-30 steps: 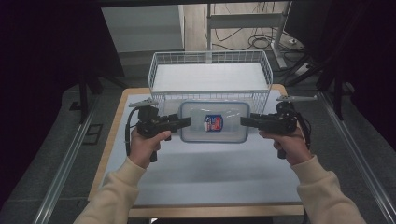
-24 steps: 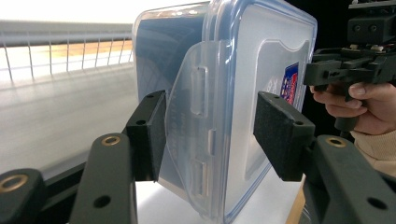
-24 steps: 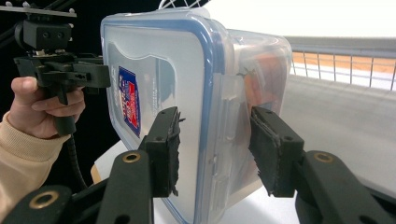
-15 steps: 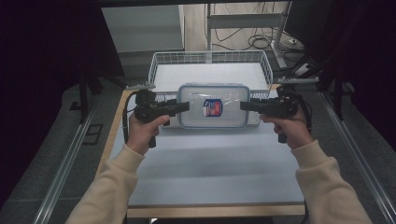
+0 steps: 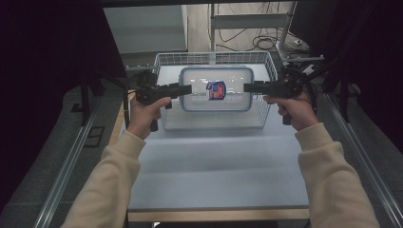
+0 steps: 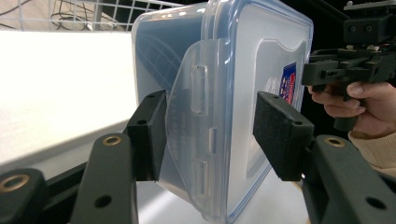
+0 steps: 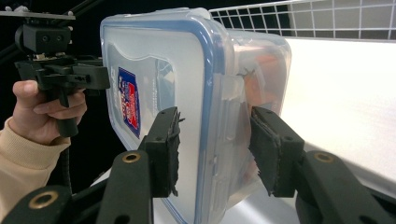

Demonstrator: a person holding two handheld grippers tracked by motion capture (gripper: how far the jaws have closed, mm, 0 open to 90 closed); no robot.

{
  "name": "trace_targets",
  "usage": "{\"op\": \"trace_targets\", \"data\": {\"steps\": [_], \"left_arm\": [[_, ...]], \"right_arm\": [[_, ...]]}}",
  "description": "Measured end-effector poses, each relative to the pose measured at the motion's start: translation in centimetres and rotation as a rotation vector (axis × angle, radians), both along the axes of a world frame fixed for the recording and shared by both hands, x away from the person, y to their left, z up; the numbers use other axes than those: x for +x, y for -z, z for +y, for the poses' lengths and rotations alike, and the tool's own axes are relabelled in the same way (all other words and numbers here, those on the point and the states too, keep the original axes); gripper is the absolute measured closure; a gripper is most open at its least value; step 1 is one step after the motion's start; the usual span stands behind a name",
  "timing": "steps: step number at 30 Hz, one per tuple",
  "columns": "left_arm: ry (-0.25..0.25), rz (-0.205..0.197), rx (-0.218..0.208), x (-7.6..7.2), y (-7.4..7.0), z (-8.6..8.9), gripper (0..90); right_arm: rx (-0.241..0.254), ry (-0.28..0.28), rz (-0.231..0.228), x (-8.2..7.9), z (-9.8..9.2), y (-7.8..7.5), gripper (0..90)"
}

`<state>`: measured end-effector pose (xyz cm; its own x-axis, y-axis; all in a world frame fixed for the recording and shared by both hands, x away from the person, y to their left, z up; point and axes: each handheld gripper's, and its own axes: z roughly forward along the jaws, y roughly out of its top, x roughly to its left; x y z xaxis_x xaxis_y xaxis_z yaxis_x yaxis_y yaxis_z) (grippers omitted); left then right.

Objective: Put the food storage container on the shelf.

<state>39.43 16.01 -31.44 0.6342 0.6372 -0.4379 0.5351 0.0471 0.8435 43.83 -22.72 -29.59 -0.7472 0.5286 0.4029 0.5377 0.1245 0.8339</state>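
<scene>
Since the earlier frames both hands have carried the plastic container (image 5: 216, 89) up off the table (image 5: 214, 161) and forward, so it now hangs over the wire basket (image 5: 264, 61). The left gripper (image 5: 184, 88) has its jaws around the box's left end, one pad under the base and one at the lid, with the latch flap (image 6: 194, 135) between them. The right gripper (image 5: 249, 87) closes its jaws on the opposite end, across the lid's rim. My worry is slip: the walls are smooth, clear and rounded at the corners, and the left flap is a thin hinged tab that could flex or spring open. If either hand drifts, the box may tilt and drop onto the basket's rim. A blue seal runs around the lid, which carries a red and blue sticker (image 5: 216, 90).
</scene>
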Motion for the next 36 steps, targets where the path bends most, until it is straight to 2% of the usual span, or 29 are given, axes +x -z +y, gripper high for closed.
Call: {"op": "trace_targets", "data": {"steps": [3,13,21,25,29,31,35,36], "left_arm": [[-0.001,0.013,-0.006,1.1,0.0,0.1,46.3],[0.018,0.044,-0.012,4.4,-0.2,0.6,46.5],[0.017,0.057,-0.008,5.7,-0.3,0.6,46.7],[0.012,0.093,-0.029,6.5,0.2,0.6,46.7],[0.011,0.108,-0.043,7.0,0.3,0.8,46.7],[0.003,0.128,-0.052,7.3,0.2,0.8,46.6],[-0.006,0.144,-0.058,7.7,0.2,0.7,46.0],[-0.006,0.149,-0.046,7.9,0.2,0.7,46.0]], "right_arm": [[0.001,0.006,0.017,1.5,0.2,-0.1,53.8],[0.010,0.029,0.034,4.2,0.5,-0.6,53.7],[0.020,0.030,0.075,5.6,0.5,-0.3,53.6],[0.011,0.041,0.092,6.5,0.6,-0.4,53.3],[0.024,0.057,0.119,7.1,0.7,-0.4,53.1],[0.025,0.067,0.131,7.5,0.8,-0.4,52.8],[0.031,0.077,0.153,8.0,0.8,-0.3,51.6],[0.029,0.083,0.150,8.1,0.9,-0.3,51.2]]}}
